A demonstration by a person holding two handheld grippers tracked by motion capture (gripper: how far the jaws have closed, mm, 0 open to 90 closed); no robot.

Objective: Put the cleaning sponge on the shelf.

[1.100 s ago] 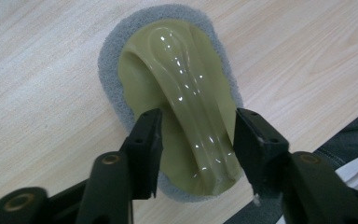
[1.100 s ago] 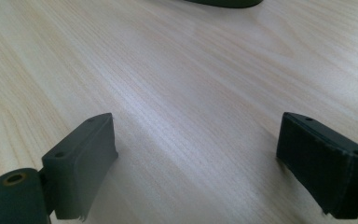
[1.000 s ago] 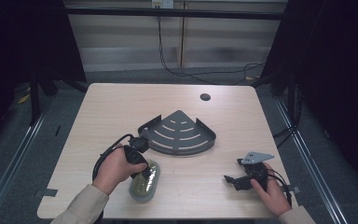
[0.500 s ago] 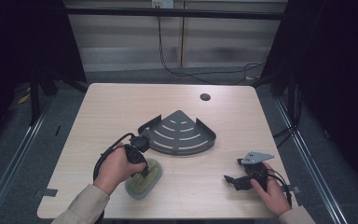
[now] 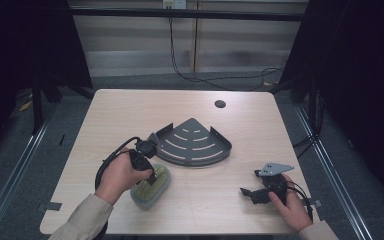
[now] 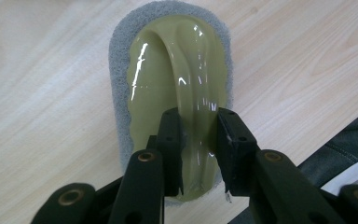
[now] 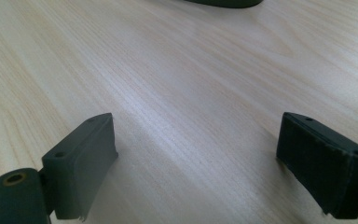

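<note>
The left claw point(image 6: 199, 140) pinches the raised handle of the green scrubber point(image 6: 177, 88), which lies flat on the tabletop point(image 5: 130, 115) near the left, just beside the dark corner shelf point(image 5: 192, 142). The right claw point(image 7: 196, 163) rests spread.

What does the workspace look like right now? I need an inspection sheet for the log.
Surface: light wood table, dark round hole near far edge.
Job's things: green-handled scrub pad flat on table; dark corner shelf beside it.
Clutter: nothing seen.
Grippers: left gripper shut on the pad's handle ridge; right gripper open over bare wood.
Cables: black cable loops from left gripper; cords on floor behind.
Surroundings: dark curtains, grey floor.
</note>
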